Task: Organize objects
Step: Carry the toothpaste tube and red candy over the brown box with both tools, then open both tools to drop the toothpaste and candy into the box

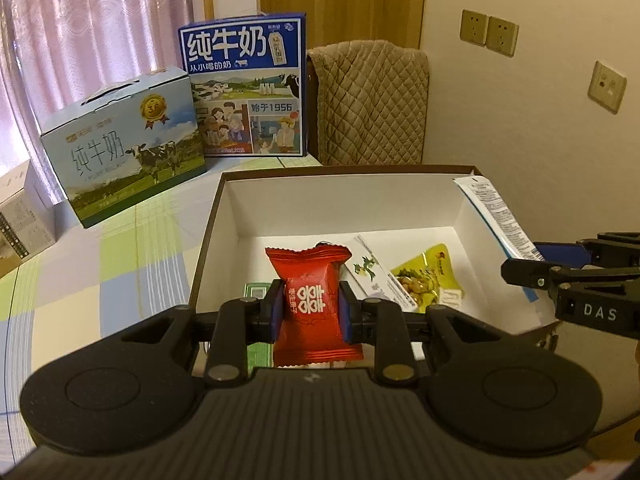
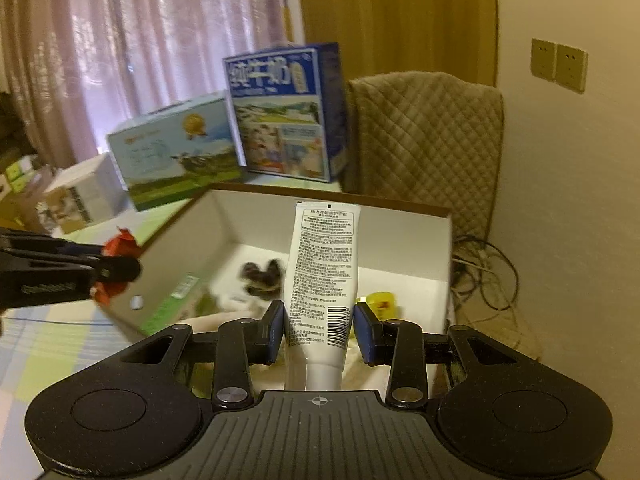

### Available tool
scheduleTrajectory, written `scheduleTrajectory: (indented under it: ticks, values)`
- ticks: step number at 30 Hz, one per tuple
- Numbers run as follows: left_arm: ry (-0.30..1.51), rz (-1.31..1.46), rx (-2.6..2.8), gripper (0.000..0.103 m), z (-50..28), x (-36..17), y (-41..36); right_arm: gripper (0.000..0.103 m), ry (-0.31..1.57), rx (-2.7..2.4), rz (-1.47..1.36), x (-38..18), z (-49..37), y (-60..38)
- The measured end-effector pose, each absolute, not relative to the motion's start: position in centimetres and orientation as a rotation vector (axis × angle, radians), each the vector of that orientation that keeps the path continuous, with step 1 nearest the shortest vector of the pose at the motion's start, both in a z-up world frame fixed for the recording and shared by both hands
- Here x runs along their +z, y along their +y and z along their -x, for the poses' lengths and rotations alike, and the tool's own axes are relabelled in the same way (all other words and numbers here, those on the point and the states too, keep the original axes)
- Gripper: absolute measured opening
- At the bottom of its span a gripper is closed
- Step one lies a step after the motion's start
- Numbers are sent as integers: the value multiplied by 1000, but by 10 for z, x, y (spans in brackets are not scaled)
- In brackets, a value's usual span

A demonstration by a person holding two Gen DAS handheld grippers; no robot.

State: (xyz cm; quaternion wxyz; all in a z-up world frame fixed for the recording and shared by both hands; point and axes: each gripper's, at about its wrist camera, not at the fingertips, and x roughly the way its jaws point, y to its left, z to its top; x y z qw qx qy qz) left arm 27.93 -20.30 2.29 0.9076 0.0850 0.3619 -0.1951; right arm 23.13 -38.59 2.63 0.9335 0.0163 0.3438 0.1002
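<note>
between the left gripper's [image 1: 311, 307] closed blue pads sits a red candy packet [image 1: 310, 300], held above the near edge of the open white-lined box [image 1: 224, 216]. the right gripper [image 2: 319, 326] clamps a white tube [image 2: 320, 280] over that box; its fine print is unreadable. blurred items lie inside. beyond, milk cartons [image 1: 244, 84] read "纯牛奶" and "1956".

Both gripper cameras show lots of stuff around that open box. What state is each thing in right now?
Left gripper: shut on the red candy packet, held over the box.
Right gripper: shut on the white printed tube, cap end toward the camera.
White-lined cardboard box: open, partly filled.
Yellow snack pouch: lying flat inside the box.
Pale blue milk carton: closed, upright.
Dark blue milk carton: upright.
</note>
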Motion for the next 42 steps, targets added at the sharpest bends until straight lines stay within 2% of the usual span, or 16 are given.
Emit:
scheduleTrajectory:
  ticks: [21, 30, 42]
  values:
    - [844, -292, -413, 23, -350, -28, -255, 34, 845, 72, 166, -40, -315, -397]
    - [866, -282, -408, 23, -361, -38, -253, 35, 835, 50, 230, -48, -330, -390]
    - [865, -283, -417, 23, -367, -41, -257, 35, 810, 73, 101, -35, -329, -406]
